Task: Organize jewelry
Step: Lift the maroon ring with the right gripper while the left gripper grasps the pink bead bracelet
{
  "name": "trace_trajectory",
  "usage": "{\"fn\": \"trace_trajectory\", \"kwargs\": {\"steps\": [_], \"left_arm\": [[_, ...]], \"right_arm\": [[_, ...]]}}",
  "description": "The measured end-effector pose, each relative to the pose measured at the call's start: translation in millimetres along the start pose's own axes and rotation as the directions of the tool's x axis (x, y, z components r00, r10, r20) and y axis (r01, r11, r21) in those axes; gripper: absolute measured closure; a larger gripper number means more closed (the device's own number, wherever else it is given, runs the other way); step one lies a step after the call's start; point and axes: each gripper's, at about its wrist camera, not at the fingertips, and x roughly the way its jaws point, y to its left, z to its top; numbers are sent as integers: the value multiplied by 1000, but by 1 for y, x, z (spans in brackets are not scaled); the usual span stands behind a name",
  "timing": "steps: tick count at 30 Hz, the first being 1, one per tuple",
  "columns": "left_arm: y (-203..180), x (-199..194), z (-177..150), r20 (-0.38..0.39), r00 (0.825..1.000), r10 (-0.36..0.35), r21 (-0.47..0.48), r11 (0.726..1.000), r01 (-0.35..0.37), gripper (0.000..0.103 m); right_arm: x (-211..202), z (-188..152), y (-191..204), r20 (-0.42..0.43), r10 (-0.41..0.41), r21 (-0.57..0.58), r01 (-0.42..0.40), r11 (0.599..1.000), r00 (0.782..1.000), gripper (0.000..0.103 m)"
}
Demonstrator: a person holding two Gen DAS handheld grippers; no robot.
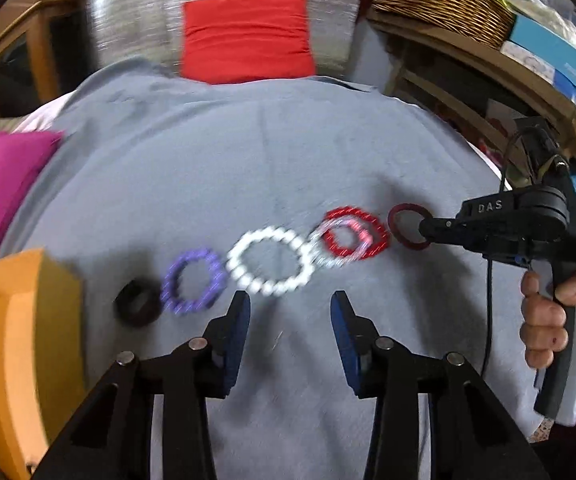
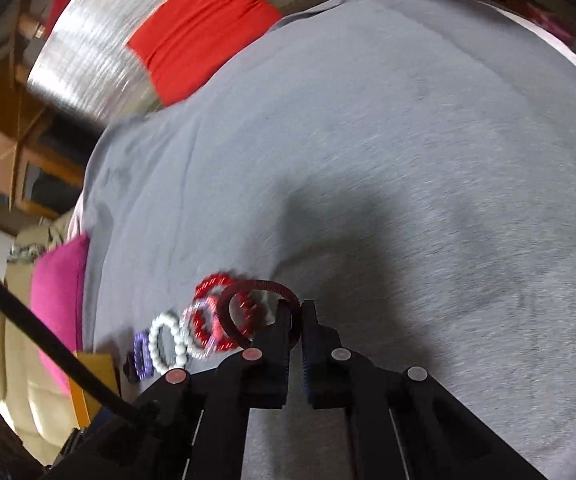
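A row of bracelets lies on the grey cloth [image 1: 208,168]: a black ring [image 1: 138,302], a purple beaded one [image 1: 192,282], a white pearl one [image 1: 270,262], a clear pinkish one [image 1: 328,258] and a red beaded one [image 1: 368,216]. My left gripper [image 1: 291,300] stands open just in front of the white bracelet, with nothing between its fingers. At the right end, my right gripper [image 1: 424,228] [image 2: 296,312] is shut on the rim of a dark red ring [image 1: 408,226] [image 2: 256,292], which overlaps the red beaded bracelet [image 2: 212,282] in the right wrist view.
An orange box [image 1: 16,340] stands at the left by the black ring, a magenta cushion [image 1: 0,184] behind it. A red cushion [image 1: 246,36] lies at the far edge. A wooden shelf with a wicker basket [image 1: 440,0] stands to the right. A hand [image 1: 548,320] holds the right gripper.
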Motion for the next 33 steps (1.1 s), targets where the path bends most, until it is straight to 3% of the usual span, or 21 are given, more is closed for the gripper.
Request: {"fn": "trace_trajectory", "kwargs": {"steps": [10,15,20,25,33], "left_arm": [[-26,60,40,-56,997,-53,172,983,62,60],[-38,80,47,-103,994,-46,252,965,71,74],[-38,94,48,-147,988,-56,258,962,93,85],[-39,88,46,-128,990,-67,244,965,97,95],[-42,58,14,-107,987,-117,203,970,137,95]], "right_arm": [[-7,8,-23,5,4,76,-4,997,1000,97],[-9,11,-28,6,10,87,-10,996,1000,97],[-8,10,-26,4,12,84,-12,996,1000,97],[-11,8,-24,17,18,76,-19,997,1000,97],[-11,9,-13,36,34,66,-36,997,999,97]]}}
